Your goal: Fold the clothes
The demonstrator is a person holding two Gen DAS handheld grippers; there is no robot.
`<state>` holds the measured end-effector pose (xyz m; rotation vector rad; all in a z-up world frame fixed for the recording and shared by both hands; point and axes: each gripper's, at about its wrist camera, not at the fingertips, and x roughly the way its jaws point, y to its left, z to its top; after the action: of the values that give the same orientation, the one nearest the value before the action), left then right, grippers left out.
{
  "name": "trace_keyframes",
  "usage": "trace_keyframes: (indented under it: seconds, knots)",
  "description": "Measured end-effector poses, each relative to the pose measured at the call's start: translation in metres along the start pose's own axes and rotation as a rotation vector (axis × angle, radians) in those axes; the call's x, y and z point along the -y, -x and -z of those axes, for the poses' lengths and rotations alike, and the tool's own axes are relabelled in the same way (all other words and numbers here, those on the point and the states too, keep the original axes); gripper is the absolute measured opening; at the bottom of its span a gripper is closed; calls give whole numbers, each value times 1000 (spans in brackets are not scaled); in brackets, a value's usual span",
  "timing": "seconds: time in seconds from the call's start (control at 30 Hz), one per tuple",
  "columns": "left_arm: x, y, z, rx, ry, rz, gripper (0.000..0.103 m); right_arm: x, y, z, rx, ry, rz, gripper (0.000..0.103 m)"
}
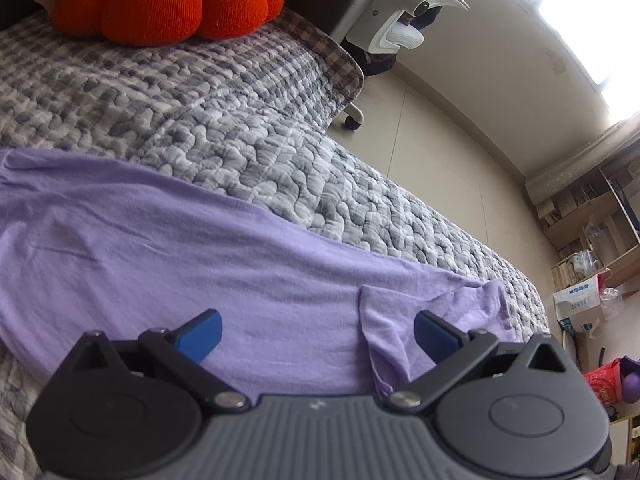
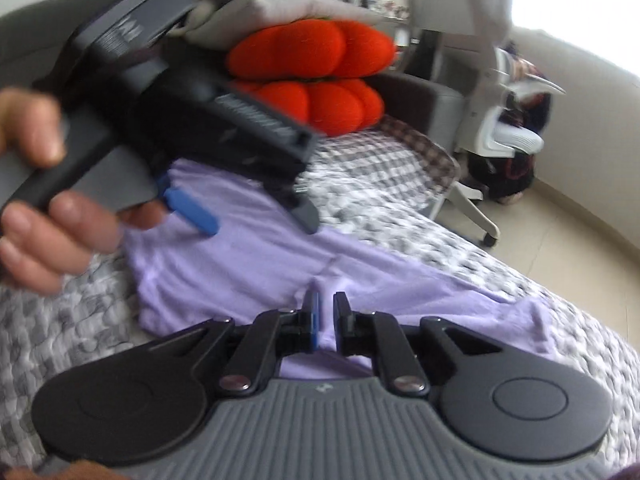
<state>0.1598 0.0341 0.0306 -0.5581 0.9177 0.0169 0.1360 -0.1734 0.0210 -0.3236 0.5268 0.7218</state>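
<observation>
A lilac shirt [image 1: 192,256] lies spread flat on a grey quilted bed cover [image 1: 248,148]; it also shows in the right wrist view [image 2: 256,264]. My left gripper [image 1: 318,338] is open wide and empty just above the shirt, with a folded-over sleeve [image 1: 388,320] by its right finger. In the right wrist view the left gripper [image 2: 192,216] is held in a hand above the shirt's far side. My right gripper [image 2: 326,312] hovers over the shirt's near edge with its jaws almost closed, a narrow gap between the pads and no cloth in it.
An orange pumpkin-shaped cushion [image 1: 168,0] sits at the head of the bed, with grey pillows [image 2: 280,4] on top of it. A white office chair [image 2: 500,112] stands on the floor beside the bed. Shelves with boxes and bags [image 1: 592,272] are at the right.
</observation>
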Motion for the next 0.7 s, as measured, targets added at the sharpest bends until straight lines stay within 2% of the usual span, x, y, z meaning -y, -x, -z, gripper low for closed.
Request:
trace_keyframes:
  seconds: [0.17, 0.2, 0.23, 0.27, 0.4, 0.47, 0.57, 0.6, 0.7]
  knots:
    - [-2, -4, -1, -22, 15, 21, 102, -1, -8, 2, -26, 27, -47, 14]
    - [-2, -5, -1, -24, 17, 22, 102, -4, -9, 2, -32, 44, -54, 22]
    - [-2, -5, -1, -26, 18, 23, 102, -7, -11, 2, -38, 60, -61, 38]
    - [-2, -6, -1, -28, 19, 24, 102, -11, -12, 4, -44, 74, -60, 44]
    - [-2, -6, -2, -31, 19, 27, 102, -21, -17, 8, -66, 113, -55, 45]
    - [-2, -7, -2, -32, 19, 29, 102, -24, -22, 8, -76, 109, -38, 39]
    - [-3, -6, -2, -32, 21, 34, 102, -20, -29, 6, -89, 82, -14, 19]
    - [-3, -6, -2, -32, 24, 37, 102, -19, -30, 6, -91, 71, -9, 6]
    - [-5, -5, -3, -35, 34, 46, 102, -11, -24, 2, -55, 14, -18, 5]
